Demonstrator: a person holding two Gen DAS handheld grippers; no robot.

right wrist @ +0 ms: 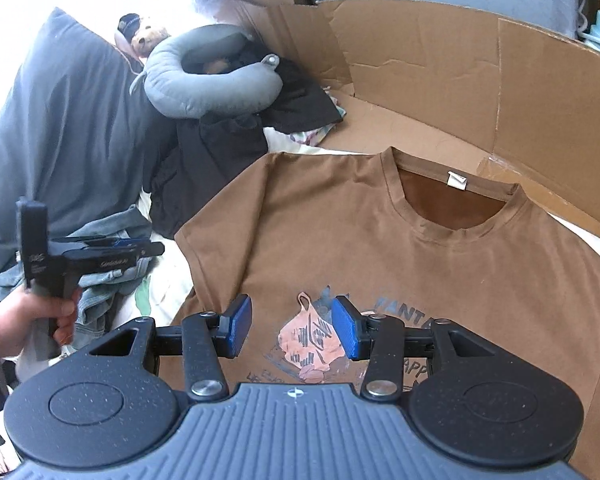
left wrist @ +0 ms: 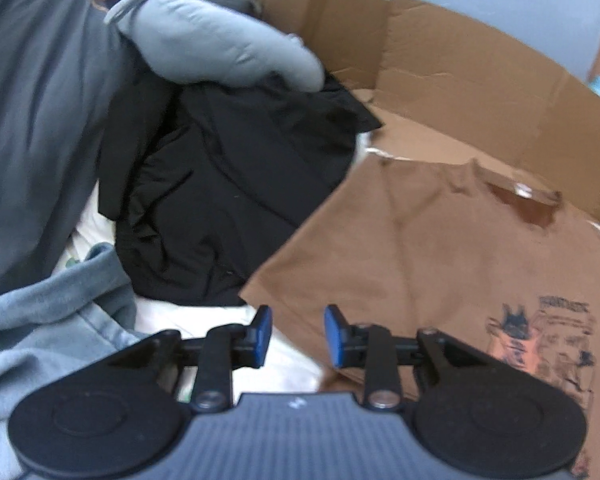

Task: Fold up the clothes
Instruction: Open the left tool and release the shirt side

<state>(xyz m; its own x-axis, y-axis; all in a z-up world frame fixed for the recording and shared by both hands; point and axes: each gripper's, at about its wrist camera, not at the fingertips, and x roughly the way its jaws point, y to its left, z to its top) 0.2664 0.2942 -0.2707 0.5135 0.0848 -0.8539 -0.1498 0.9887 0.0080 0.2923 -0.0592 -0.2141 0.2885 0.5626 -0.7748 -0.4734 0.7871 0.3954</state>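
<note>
Right wrist view: brown t-shirt point(right wrist: 380, 248) lies face up on the bed, spread mostly flat beside the cardboard point(right wrist: 420, 60), left sleeve apparently already tucked under, body not yet folded. Right gripper point(right wrist: 292, 330) hovers above the print, jaws apart, empty. Left gripper point(left wrist: 296, 336) narrower, also empty. Black clothes point(left wrist: 220, 200) and jeans point(right wrist: 112, 280) still unfolded.
</note>
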